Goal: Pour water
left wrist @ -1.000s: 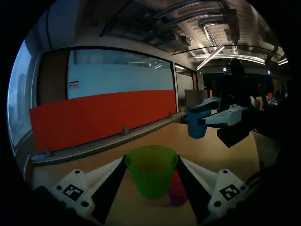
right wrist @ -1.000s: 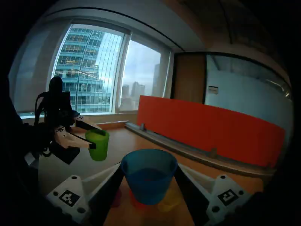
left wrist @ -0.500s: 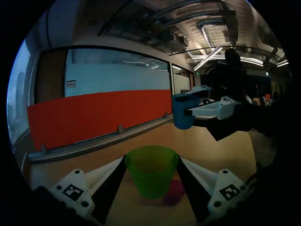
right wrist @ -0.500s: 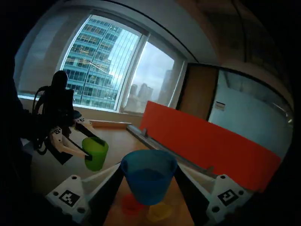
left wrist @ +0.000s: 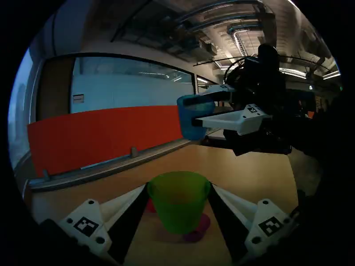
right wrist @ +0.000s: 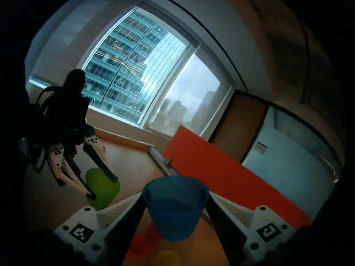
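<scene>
Counting two grippers and two large cups, one cup to each. Clamping a green cup [left wrist: 179, 201] between both fingers of the left gripper [left wrist: 177, 189], upright over the wooden table [left wrist: 253, 173]. Clamping a blue cup [right wrist: 175, 212] the same way between both fingers of the right gripper [right wrist: 175, 196], with a liquid level showing inside.

Counting two small things on the table under the green cup in the left gripper view: a magenta piece [left wrist: 198, 224] and a red piece [left wrist: 151, 206]. Counting a red and a yellow piece [right wrist: 166, 258] under the blue cup in the right gripper view.

Reaching in from the right in the left gripper view, carrying the blue cup high, above and slightly right of the green cup's mouth, well apart from it. Pointing the left gripper's fingers down and rightward at the left of the right gripper view, green cup at their tips.
</scene>
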Motion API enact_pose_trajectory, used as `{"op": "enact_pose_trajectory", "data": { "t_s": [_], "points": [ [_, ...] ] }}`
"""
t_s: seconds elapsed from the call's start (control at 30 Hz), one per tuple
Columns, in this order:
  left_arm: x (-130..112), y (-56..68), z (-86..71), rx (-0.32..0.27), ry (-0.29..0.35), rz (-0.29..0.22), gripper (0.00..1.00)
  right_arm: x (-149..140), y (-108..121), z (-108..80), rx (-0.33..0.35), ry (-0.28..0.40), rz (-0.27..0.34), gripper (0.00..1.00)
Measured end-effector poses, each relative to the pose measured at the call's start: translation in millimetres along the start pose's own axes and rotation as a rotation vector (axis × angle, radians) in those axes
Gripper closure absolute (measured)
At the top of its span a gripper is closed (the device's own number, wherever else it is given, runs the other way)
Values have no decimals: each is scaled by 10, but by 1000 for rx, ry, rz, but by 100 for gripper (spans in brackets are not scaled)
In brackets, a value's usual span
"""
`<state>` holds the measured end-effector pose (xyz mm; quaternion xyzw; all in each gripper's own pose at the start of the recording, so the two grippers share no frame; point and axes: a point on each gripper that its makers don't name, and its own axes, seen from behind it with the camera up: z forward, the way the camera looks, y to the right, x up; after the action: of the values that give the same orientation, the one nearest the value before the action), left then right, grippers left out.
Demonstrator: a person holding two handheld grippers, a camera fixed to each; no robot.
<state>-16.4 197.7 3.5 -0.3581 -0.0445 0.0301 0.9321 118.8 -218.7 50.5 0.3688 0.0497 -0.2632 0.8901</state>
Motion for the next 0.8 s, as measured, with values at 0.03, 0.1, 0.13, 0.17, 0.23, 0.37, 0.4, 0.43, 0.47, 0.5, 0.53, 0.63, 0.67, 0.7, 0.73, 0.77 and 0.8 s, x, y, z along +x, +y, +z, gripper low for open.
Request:
{"op": "enact_pose_trajectory", "data": {
  "t_s": [0.03, 0.1, 0.13, 0.17, 0.23, 0.37, 0.4, 0.43, 0.47, 0.5, 0.53, 0.63, 0.67, 0.7, 0.73, 0.77, 0.8],
  "points": [
    [1, 9, 2, -2, 1, 1, 10, 20, 6, 16, -1, 2, -13, 9],
    [6, 29, 6, -7, 2, 1, 10, 61, 18, 48, -1, 7, -40, 9],
    [10, 40, 8, -9, 3, 1, 10, 80, 22, 63, -1, 9, -51, 9],
    [13, 50, 10, -12, 4, 1, 10, 99, 26, 79, -1, 11, -63, 9],
    [20, 72, 10, -17, 7, 0, 10, 137, 36, 104, -1, 16, -83, 9],
    [31, 111, 16, -27, 13, 0, 10, 204, 57, 147, -1, 28, -125, 8],
    [35, 120, 21, -29, 14, 1, 10, 222, 61, 157, -2, 31, -138, 8],
    [38, 127, 25, -30, 15, 2, 10, 238, 65, 166, -3, 33, -150, 9],
    [42, 135, 29, -32, 16, 3, 10, 255, 69, 175, -3, 35, -162, 9],
    [47, 146, 33, -34, 16, 4, 10, 275, 74, 185, -4, 38, -177, 8],
    [52, 155, 38, -36, 17, 4, 10, 293, 78, 193, -5, 40, -190, 8],
    [78, 184, 54, -44, 20, 7, 10, 345, 93, 225, -8, 47, -231, 8],
    [88, 193, 60, -47, 21, 8, 10, 360, 97, 236, -9, 48, -244, 9],
    [101, 201, 66, -48, 24, 10, 10, 372, 100, 249, -9, 50, -257, 9],
    [112, 207, 70, -49, 26, 11, 10, 382, 102, 260, -8, 52, -268, 9],
    [123, 214, 75, -50, 27, 13, 10, 392, 103, 271, -8, 53, -279, 9],
    [133, 224, 77, -53, 29, 13, 10, 405, 106, 281, -9, 54, -291, 9]
  ]
}}
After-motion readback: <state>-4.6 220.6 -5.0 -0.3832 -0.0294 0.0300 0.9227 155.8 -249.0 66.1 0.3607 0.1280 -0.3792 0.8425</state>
